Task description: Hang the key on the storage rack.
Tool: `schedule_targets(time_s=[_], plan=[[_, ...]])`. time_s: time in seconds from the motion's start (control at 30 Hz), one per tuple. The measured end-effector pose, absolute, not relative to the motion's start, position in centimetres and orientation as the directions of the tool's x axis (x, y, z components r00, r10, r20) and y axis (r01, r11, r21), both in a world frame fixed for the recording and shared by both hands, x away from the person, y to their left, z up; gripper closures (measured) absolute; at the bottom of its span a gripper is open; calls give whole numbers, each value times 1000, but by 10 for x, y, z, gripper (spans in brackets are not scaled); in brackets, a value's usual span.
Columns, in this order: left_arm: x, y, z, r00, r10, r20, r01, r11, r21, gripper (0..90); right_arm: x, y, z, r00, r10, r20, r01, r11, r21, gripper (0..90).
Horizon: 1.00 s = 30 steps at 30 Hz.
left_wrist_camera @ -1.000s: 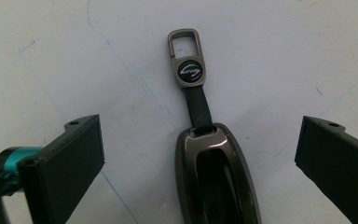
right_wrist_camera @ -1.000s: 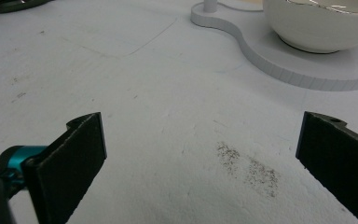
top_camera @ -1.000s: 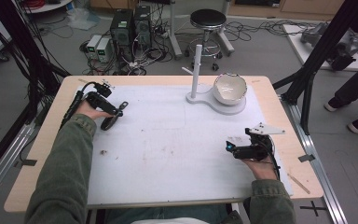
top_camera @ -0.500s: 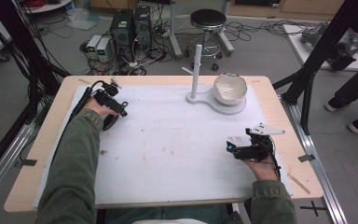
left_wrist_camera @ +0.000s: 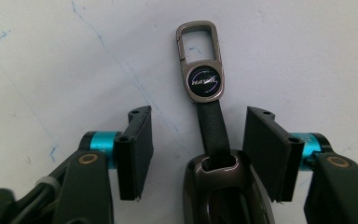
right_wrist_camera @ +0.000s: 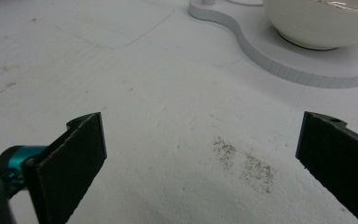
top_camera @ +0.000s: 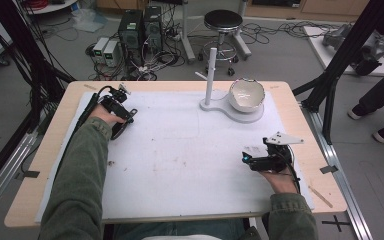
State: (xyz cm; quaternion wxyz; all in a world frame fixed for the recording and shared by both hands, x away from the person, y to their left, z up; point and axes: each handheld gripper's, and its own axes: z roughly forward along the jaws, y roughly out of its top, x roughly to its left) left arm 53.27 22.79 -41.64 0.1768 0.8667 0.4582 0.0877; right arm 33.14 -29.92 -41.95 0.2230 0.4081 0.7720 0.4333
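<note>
Keyfob (left_wrist_camera: 214, 140) is lying between the left gripper (left_wrist_camera: 196, 144)'s half-open jaws, untouched, strap pointing ahead; looking light, hard and slippery at its metal body, it is best pinched across that body; right gripper (right_wrist_camera: 200, 158) is gaping wide, holding nothing.

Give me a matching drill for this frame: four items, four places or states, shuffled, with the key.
Items:
1. key fob
2. bowl
3. right gripper
4. stool

Places or states:
A. on the floor beyond the table
B. on the white stand's base
C. open over bare mat
D. lying between the left gripper's open jaws

Pairs: 1-D, 2-B, 3-C, 4-A
</note>
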Motion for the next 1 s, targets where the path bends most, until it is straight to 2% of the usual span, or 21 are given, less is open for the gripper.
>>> schedule_targets(time_s=[0.03,0.07,0.1,0.13,0.2,0.33,0.7,1.0], plan=[[533,228,-416,569,822,-14,761,-520,387,488,332,-300,-419,-568,823,9,433,289,854,5],[532,227,-416,570,822,-16,761,-521,386,488,332,-300,-419,-568,823,9,433,289,854,5],[532,227,-415,572,820,-14,759,-523,388,621,333,-300,-420,-568,823,10,436,290,852,5],[532,227,-414,573,819,-17,759,-523,387,621,333,-300,-420,-568,823,10,436,290,852,5],[531,227,-414,575,818,-22,760,-525,382,726,333,-299,-420,-573,820,8,433,294,852,6],[532,225,-413,593,804,-45,761,-542,358,819,332,-300,-420,-570,822,12,436,289,852,5],[531,223,-411,594,803,-52,768,-546,335,833,332,-301,-420,-571,821,12,433,289,854,5],[526,220,-399,623,782,-13,743,-587,321,834,334,-301,-420,-574,819,23,437,283,854,5]])
